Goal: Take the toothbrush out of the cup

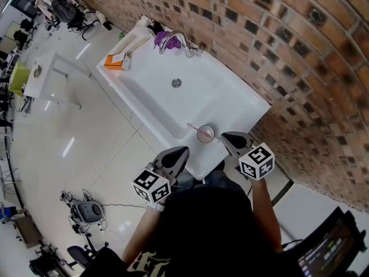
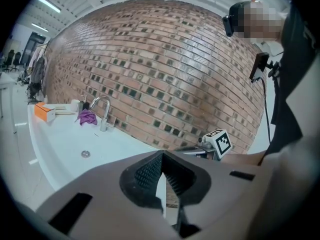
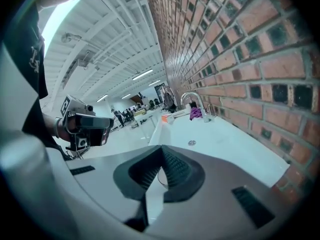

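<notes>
A small cup [image 1: 206,134] stands on the near edge of the white sink counter [image 1: 242,105]. A toothbrush [image 1: 192,126] sticks out of it, leaning to the left. My right gripper [image 1: 232,137] hovers just right of the cup, shut and empty. In the right gripper view, part of the cup's rim [image 3: 159,177] shows through the gap behind the closed jaws [image 3: 161,151]. My left gripper [image 1: 177,153] is below and left of the cup, off the counter's front edge, with its jaws [image 2: 161,156] shut on nothing. The two grippers are apart from the cup.
A chrome faucet [image 1: 174,41] stands at the far end of the basin, with a purple cloth [image 1: 161,38] and an orange box [image 1: 115,61] beside it. The drain [image 1: 176,83] sits mid-basin. A brick wall [image 1: 300,56] runs along the counter's right side. Glossy white floor [image 1: 86,143] lies to the left.
</notes>
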Demonstrator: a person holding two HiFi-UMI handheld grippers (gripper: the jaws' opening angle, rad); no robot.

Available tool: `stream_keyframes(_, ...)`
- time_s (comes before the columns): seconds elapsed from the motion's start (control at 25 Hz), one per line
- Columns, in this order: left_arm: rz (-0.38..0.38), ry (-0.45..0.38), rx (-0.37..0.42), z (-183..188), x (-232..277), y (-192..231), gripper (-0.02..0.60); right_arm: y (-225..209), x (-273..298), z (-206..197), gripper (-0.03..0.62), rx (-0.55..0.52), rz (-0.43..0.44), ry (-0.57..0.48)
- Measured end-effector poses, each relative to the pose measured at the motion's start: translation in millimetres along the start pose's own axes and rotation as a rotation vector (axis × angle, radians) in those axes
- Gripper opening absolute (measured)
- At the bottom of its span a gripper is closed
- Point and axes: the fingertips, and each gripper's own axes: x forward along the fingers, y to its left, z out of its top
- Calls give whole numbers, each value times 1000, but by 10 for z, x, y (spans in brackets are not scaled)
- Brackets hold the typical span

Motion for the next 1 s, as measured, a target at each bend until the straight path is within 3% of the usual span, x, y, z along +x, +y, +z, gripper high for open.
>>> stream_keyframes(0.24, 11, -27, -2, 119, -71, 159, -3, 57, 233, -91, -5, -17, 15, 60)
stream_keyframes(0.72, 75, -73, -38, 169, -383, 509, -3, 148, 844, -359, 72, -135, 27, 223)
stream_keyframes(1.0, 119, -102, -56, 189, -553, 672, -3, 105, 1120, -493, 72, -192, 24, 302)
